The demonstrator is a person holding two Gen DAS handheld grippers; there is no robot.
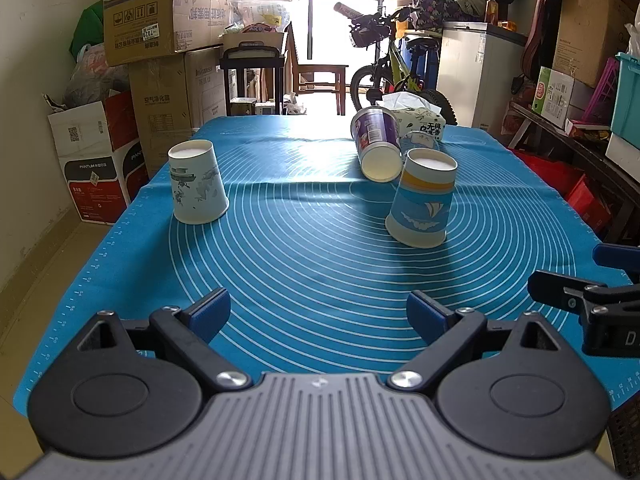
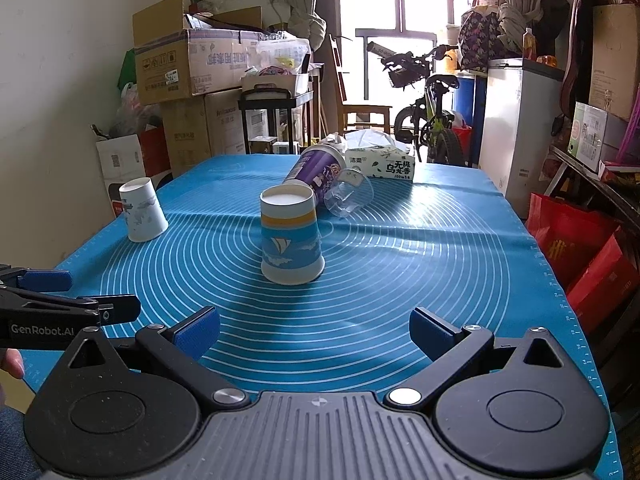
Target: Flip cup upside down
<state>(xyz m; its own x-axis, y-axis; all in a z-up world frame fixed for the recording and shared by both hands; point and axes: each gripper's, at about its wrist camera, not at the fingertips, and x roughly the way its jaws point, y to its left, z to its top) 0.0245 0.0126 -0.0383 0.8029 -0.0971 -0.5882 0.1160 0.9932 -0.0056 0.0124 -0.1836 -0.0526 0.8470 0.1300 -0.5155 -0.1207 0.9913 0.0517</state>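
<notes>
A blue paper cup with a sailboat print stands upside down mid-mat. A pale cup with a map print stands upside down at the left. A purple cup lies on its side behind the blue one. A clear plastic cup lies on its side next to it. My left gripper is open and empty near the mat's front edge. My right gripper is open and empty, just right of the left one.
A tissue box sits at the mat's far end. The blue mat covers the table. Cardboard boxes stack at the far left; a bicycle and a white cabinet stand behind.
</notes>
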